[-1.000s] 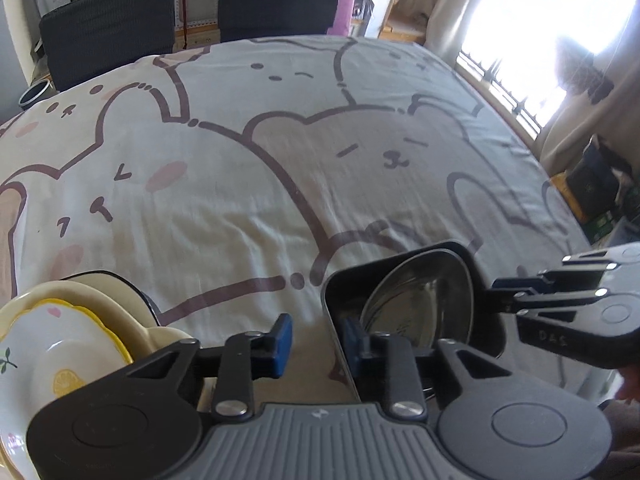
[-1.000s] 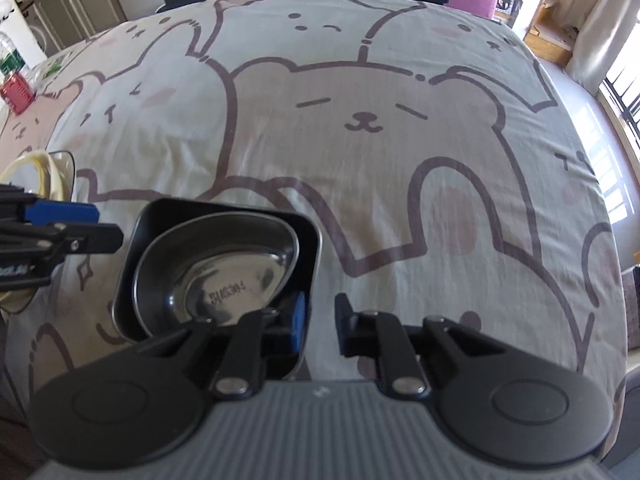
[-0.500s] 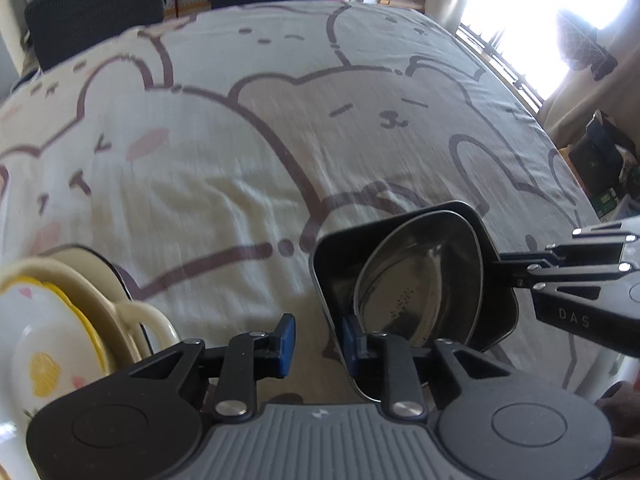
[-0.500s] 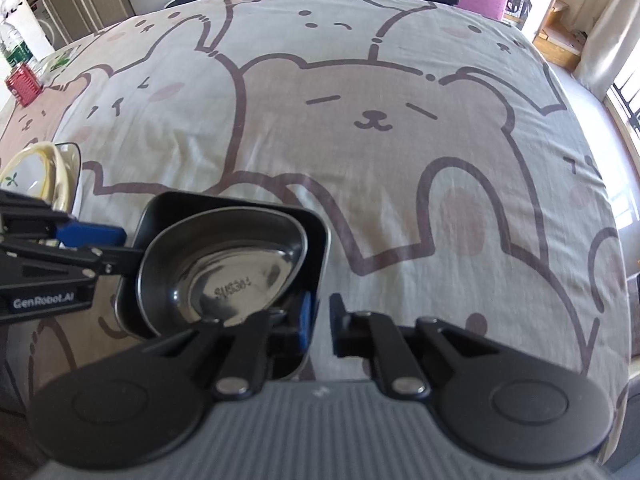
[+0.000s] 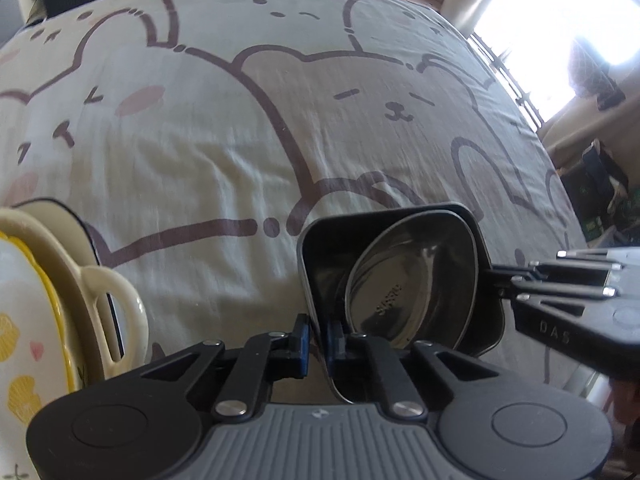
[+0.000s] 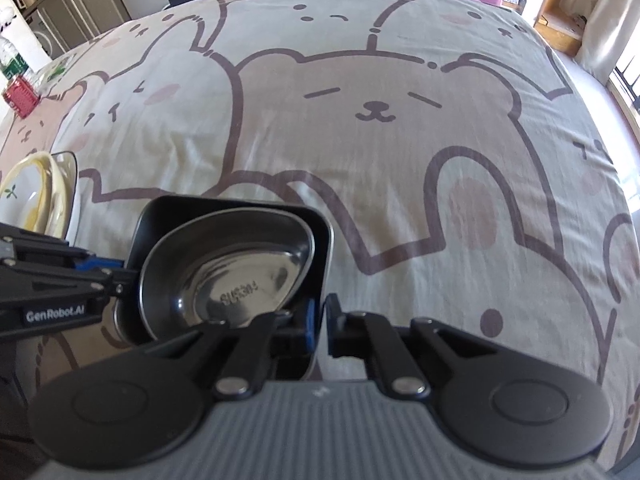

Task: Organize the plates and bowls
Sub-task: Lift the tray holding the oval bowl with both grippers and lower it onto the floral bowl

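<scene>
While both grippers pointed steeply down at the table, the left gripper (image 5: 317,340) had its blue-padded jaws pinched on the near wall of the black square dish (image 5: 320,256), and the right gripper (image 6: 318,326) clamped that dish's opposite wall (image 6: 325,248). Inside the dish lay a rounded stainless-steel bowl (image 6: 236,276), tilted against one side. Well to the left stood a stack of cream and yellow-rimmed plates (image 5: 48,304) on the bear-patterned tablecloth (image 5: 224,152).
</scene>
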